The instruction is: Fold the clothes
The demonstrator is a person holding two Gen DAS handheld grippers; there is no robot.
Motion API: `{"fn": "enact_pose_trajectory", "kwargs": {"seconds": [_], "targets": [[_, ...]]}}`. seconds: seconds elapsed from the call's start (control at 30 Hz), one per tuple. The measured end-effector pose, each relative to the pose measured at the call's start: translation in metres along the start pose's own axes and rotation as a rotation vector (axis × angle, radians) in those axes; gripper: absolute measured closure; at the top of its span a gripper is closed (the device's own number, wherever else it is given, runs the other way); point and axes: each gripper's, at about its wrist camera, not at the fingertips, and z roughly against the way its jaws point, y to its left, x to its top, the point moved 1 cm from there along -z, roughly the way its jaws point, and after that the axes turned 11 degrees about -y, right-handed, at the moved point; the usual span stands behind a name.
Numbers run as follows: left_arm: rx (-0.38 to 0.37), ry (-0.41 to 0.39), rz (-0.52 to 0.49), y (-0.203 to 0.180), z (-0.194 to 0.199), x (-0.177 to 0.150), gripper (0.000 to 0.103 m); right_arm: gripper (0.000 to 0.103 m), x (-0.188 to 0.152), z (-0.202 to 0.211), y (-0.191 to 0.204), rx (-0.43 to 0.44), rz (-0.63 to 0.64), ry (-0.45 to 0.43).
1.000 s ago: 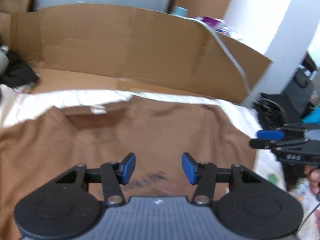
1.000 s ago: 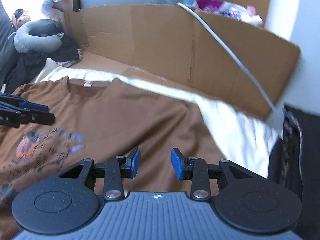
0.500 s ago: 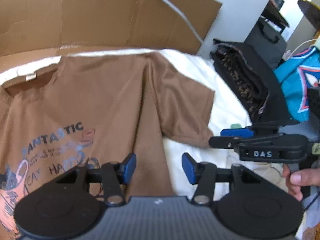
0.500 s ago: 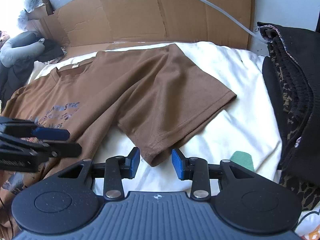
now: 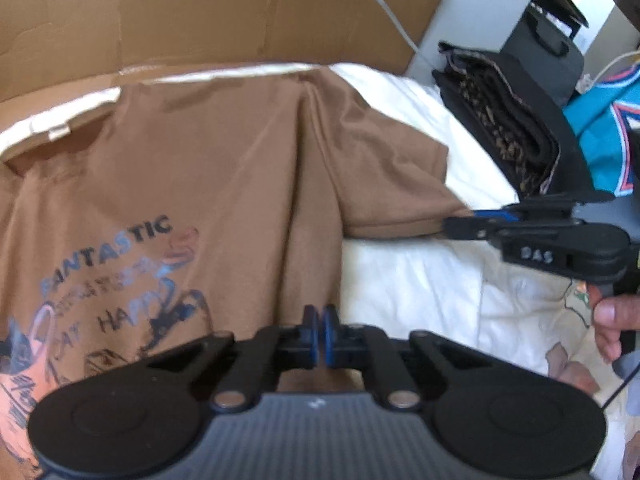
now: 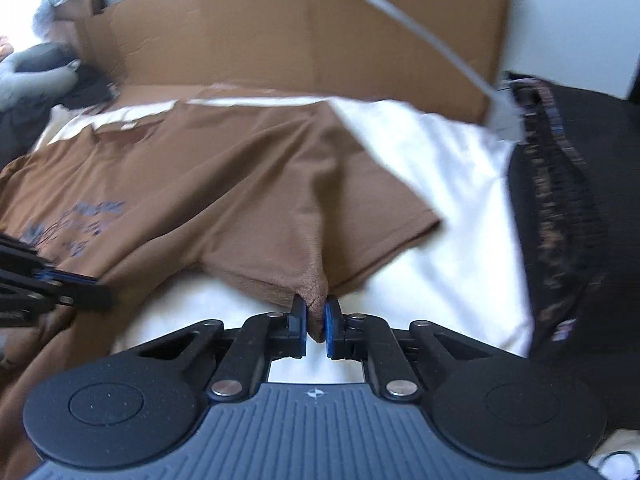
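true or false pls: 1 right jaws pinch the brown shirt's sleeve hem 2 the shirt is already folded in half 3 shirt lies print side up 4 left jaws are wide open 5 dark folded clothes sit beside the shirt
1. True: the right gripper pinches the sleeve hem of the brown shirt.
2. False: it lies spread out flat.
3. True: the print faces up.
4. False: the left gripper is shut at the shirt's side edge.
5. True: dark folded clothes lie on the white bedding.

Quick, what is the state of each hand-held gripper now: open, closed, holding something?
Left hand-held gripper: just closed on the side edge of the brown T-shirt.
Right hand-held gripper: just closed, pinching the sleeve hem.
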Motion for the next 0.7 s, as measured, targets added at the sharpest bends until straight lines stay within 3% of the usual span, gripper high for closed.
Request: {"fn": "enact_pose_trajectory", "kwargs": {"seconds": [0.2, 0.4, 0.47, 0.5, 0.53, 0.7], "targets": [[-0.015, -0.003, 0.008, 0.004, 0.003, 0.004, 0.098, 0.096, 0.016, 0.006, -0.023, -0.059, 0.011, -0.045], [-0.032, 0.03, -0.013, -0.007, -0.004, -0.001, 0.082, 0.093, 0.019, -0.006, -0.024, -0.118, 0.035, -0.028], [-0.03, 0.041, -0.023, -0.008, -0.004, -0.004, 0.082, 0.086, 0.017, -0.004, -0.024, -0.116, 0.007, -0.018], [-0.028, 0.047, -0.026, -0.007, -0.004, -0.006, 0.082, 0.074, 0.016, -0.001, -0.023, -0.118, 0.0, -0.02], [-0.023, 0.051, -0.023, -0.006, -0.005, -0.009, 0.082, 0.068, 0.015, 0.004, -0.023, -0.119, -0.005, -0.025], [-0.018, 0.05, -0.027, -0.002, -0.008, -0.017, 0.082, 0.066, 0.004, 0.032, -0.018, -0.046, -0.136, -0.045]]}}
